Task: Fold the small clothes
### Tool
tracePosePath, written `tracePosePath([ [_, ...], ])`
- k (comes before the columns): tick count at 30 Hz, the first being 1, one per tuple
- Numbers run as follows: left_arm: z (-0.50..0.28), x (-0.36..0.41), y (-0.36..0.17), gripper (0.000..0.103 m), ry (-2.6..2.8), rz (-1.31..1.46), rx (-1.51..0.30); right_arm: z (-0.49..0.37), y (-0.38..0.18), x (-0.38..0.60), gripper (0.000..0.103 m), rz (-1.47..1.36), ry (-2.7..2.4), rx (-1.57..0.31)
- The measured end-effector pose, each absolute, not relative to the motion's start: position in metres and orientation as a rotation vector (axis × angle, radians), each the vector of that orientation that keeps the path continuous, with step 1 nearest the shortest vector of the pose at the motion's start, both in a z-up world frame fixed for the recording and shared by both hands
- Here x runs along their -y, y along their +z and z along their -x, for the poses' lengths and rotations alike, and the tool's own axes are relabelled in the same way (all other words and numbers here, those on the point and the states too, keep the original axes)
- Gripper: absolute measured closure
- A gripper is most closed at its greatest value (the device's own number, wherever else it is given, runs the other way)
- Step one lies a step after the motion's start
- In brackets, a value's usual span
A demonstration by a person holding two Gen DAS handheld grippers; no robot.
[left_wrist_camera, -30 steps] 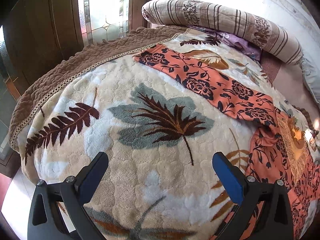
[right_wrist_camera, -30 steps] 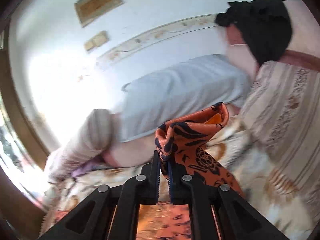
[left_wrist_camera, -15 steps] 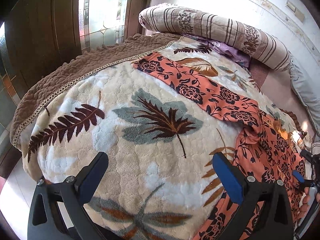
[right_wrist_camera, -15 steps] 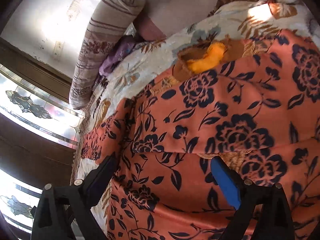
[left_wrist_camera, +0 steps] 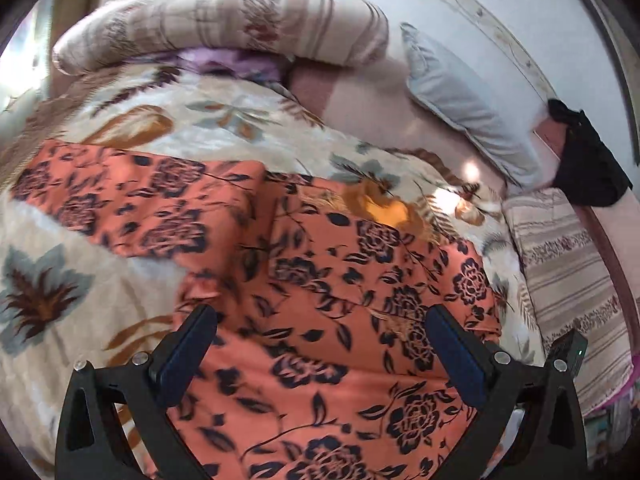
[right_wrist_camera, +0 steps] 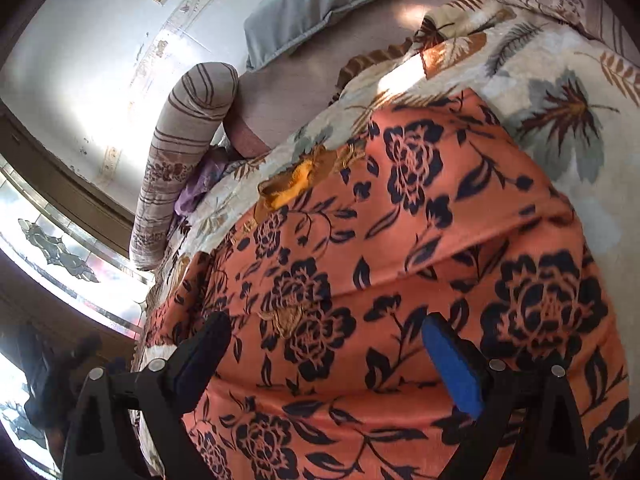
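Now both tools hang over the bed with nothing between their fingers. The left gripper (left_wrist_camera: 320,344) has its jaws spread wide apart, its blue-padded fingers on either side of the orange floral garment (left_wrist_camera: 320,320) below it, and it holds nothing. The right gripper (right_wrist_camera: 324,356) is likewise spread wide and empty, with the same garment (right_wrist_camera: 400,260) filling most of its view.

That garment lies on the leaf-patterned blanket (left_wrist_camera: 68,280). In the left wrist view one sleeve-like part stretches away to the left, while the main body sits in the near middle, with a fold edge running across it. A yellow lining patch (left_wrist_camera: 384,208) shows at its far edge, near the neckline.

Beyond the garment, at the far side of the bed, a striped bolster (left_wrist_camera: 224,28) rests along the wall, with some purple cloth (left_wrist_camera: 224,64) tucked just under it. To the right of the bolster lies a grey pillow (left_wrist_camera: 460,96), and further right a black cloth (left_wrist_camera: 588,168) drapes over the bed's edge. A striped cushion (left_wrist_camera: 568,272) sits at the right side.
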State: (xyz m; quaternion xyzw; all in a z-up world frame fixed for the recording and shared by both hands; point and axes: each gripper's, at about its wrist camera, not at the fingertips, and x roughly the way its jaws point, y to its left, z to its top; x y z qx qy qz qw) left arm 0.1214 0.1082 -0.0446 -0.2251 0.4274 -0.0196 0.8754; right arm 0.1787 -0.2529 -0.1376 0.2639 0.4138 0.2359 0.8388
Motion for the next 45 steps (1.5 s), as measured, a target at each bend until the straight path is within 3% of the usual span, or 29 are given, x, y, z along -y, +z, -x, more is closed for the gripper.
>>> tracePosePath([
  [7,-0.194,-0.125,-0.111,0.001,0.024,0.566,-1.001,-0.156,-0.163,0.245,0.005,-0.42,0.499,-0.819],
  [13,-0.206,-0.138,-0.122,0.001,0.009,0.71,-0.982,-0.16,-0.168,0.247,0.005,-0.445,0.517,-0.806],
  [14,-0.207,-0.137,-0.125,0.006,0.005,0.711,-0.994,-0.16,-0.169,0.247,0.005,-0.446,0.518,-0.805],
  [17,-0.209,-0.133,-0.131,0.036,0.023,0.689,-1.029,-0.159,-0.171,0.249,0.005,-0.45,0.522,-0.803],
  [20,-0.211,-0.133,-0.133,0.04,0.04,0.677,-1.041,-0.159,-0.171,0.249,0.005,-0.452,0.523,-0.801],
  [23,-0.214,-0.136,-0.134,0.096,0.125,0.618,-1.096,-0.159,-0.172,0.249,0.005,-0.454,0.523,-0.799],
  [30,-0.152,-0.112,-0.064,0.095,0.163,0.481,-0.856,-0.158,-0.171,0.248,0.005,-0.451,0.521,-0.8],
  [35,-0.157,-0.125,-0.127,0.095,0.212,0.496,-1.077,-0.165,-0.157,0.249,0.005,-0.486,0.512,-0.878],
  [41,-0.151,-0.137,-0.127,0.092,0.185,0.508,-1.046,-0.233,-0.082,0.294,0.005,-0.64,0.527,-0.711],
  [43,-0.152,-0.133,-0.125,0.092,0.193,0.497,-1.047,-0.284,-0.093,0.312,0.005,-0.731,0.469,-0.747],
  [45,-0.153,-0.131,-0.124,0.092,0.202,0.483,-1.048,-0.333,-0.145,0.325,0.005,-0.834,0.362,-0.934],
])
